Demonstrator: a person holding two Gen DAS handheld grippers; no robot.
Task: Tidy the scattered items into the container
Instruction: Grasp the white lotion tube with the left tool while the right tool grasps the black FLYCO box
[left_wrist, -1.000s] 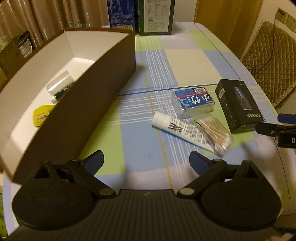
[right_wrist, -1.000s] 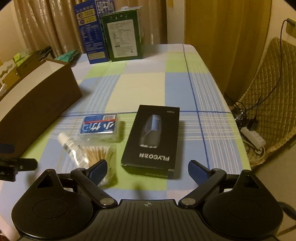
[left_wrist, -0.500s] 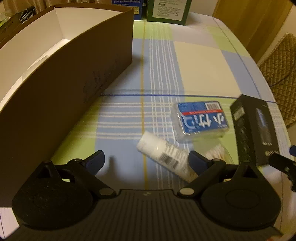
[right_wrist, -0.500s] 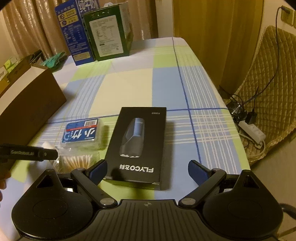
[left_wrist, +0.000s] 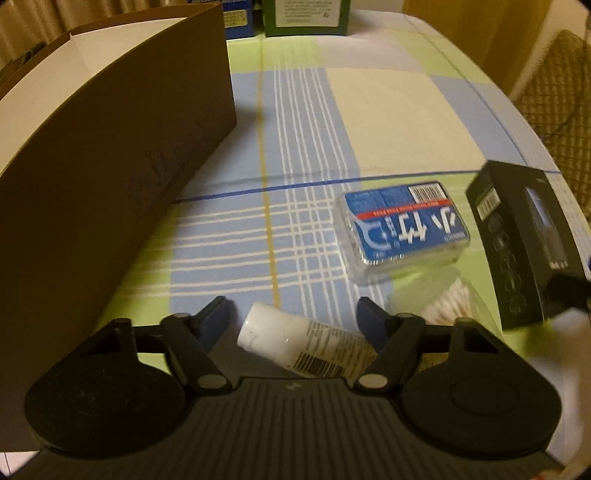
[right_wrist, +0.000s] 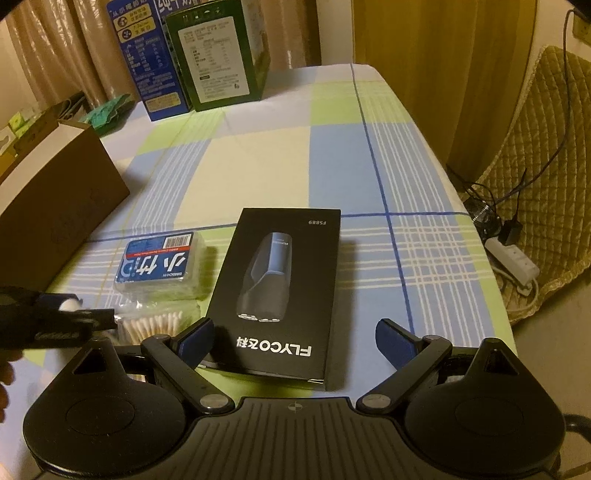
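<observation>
My left gripper (left_wrist: 293, 321) is open, its fingers either side of a white tube (left_wrist: 303, 345) lying on the checked tablecloth. Right of it lie a blue-labelled clear box (left_wrist: 406, 229), a bag of cotton swabs (left_wrist: 448, 304) and a black FLYCO box (left_wrist: 524, 240). The brown container (left_wrist: 110, 177) stands at the left. My right gripper (right_wrist: 295, 338) is open, straddling the near end of the black FLYCO box (right_wrist: 280, 295). The blue-labelled box (right_wrist: 159, 264), the swabs (right_wrist: 151, 325) and my left gripper (right_wrist: 55, 321) show at its left.
A blue carton (right_wrist: 147, 59) and a green carton (right_wrist: 218, 55) stand at the table's far end. The container (right_wrist: 55, 206) sits at the left edge. A quilted chair (right_wrist: 546, 177) and a power strip (right_wrist: 513, 258) lie beyond the table's right edge.
My left gripper has moved down and forward from beside the container until the white tube lies between its fingers. My right gripper has moved closer over the black box.
</observation>
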